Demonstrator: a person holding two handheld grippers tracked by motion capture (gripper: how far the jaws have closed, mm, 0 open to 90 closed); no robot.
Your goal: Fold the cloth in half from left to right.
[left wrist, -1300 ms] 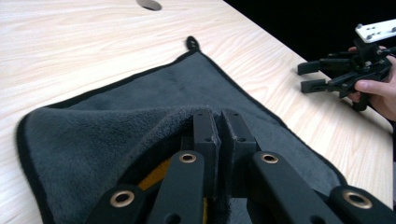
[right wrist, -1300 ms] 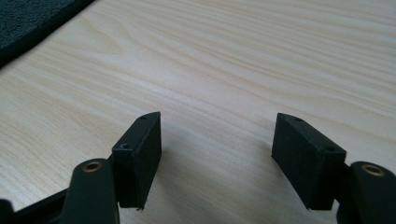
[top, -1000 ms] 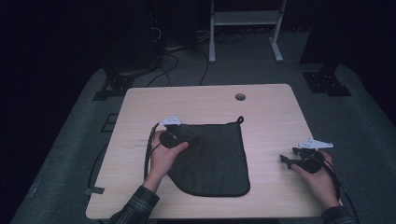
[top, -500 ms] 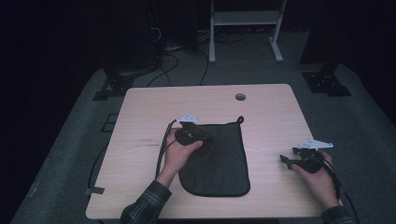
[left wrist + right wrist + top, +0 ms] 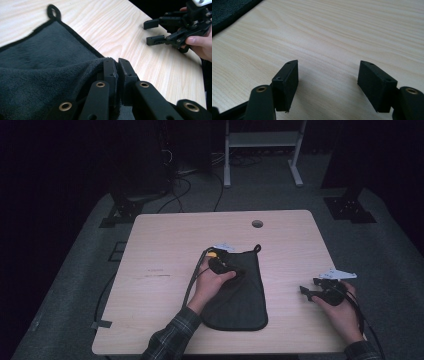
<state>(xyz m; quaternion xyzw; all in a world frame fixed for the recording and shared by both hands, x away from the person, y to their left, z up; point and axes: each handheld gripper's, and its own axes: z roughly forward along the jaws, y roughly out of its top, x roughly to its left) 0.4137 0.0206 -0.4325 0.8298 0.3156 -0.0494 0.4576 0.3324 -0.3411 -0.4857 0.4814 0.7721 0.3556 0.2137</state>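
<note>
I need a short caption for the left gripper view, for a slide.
Left gripper shut on a fold of the dark towel, with the open right gripper waiting over the wooden table.

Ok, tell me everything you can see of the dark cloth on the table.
The dark cloth is a charcoal, fleecy towel with a stitched black border and a small hanging loop at one far corner. It lies on the light wooden table, mostly flat, rounded at its near end. The left gripper is shut on a fold of its edge, lifting that part over the rest. The right gripper is open, apart from it.
</note>
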